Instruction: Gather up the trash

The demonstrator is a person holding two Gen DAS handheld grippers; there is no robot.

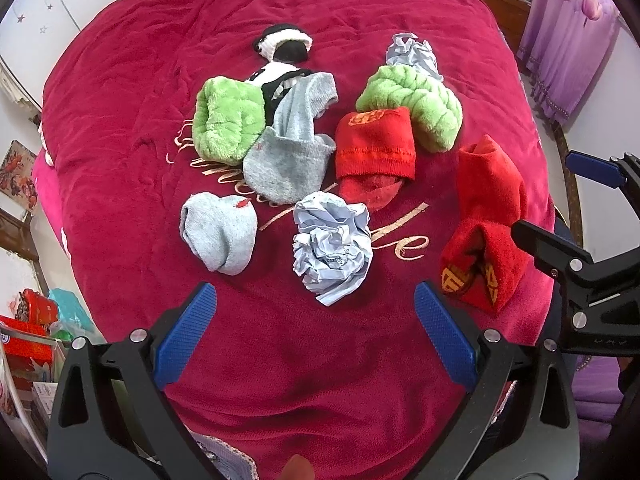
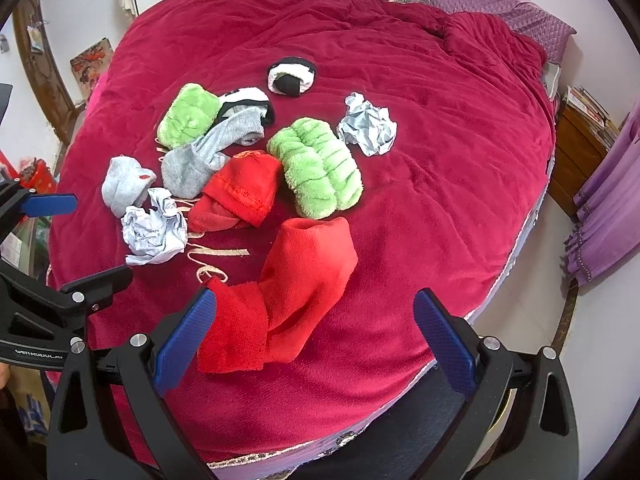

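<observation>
Both the left gripper (image 1: 316, 336) and right gripper (image 2: 316, 340) hung wide open and empty, while the crumpled paper ball (image 1: 332, 246) looked light and crushable, best pinched across its middle.

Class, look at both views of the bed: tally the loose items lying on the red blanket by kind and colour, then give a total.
Crumpled paper balls: 2 (near one, far one)
Green fuzzy socks: 2 ()
Grey socks: 2 ()
Red socks: 2 ()
Black-and-white socks: 2 ()
Total: 10
</observation>
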